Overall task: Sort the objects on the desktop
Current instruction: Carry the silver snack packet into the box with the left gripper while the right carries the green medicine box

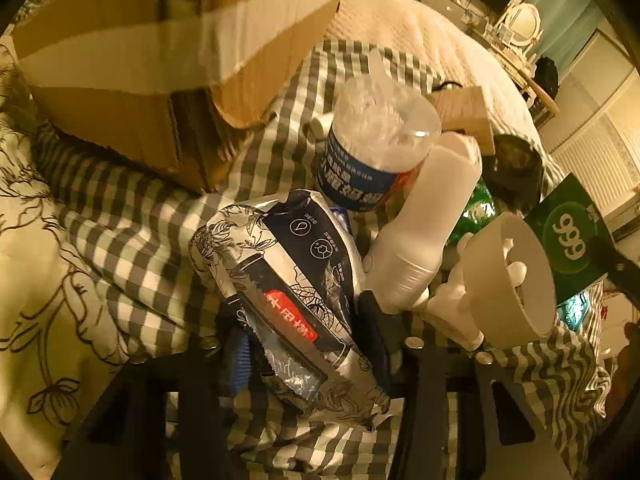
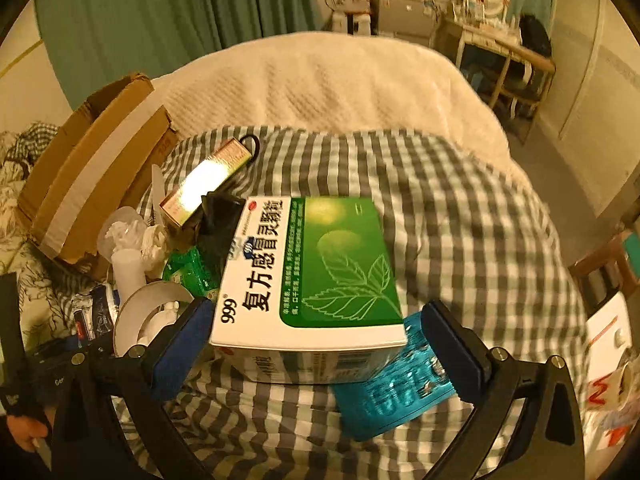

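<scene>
Clamped in the left hand-held gripper (image 1: 304,344) is a dark printed pouch (image 1: 288,280) above the checked bedcover (image 1: 132,216). Right hand-held gripper (image 2: 316,344), spread wide, straddles the green medicine box (image 2: 320,272) without clearly touching it.

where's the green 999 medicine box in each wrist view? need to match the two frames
Left wrist: the green 999 medicine box sits at the right edge, partly hidden behind the white bowl.
Right wrist: the box fills the centre, between the right gripper pads, overlapping a blue blister pack.
Shared landmark: the taped cardboard box, upper left in both.
</scene>
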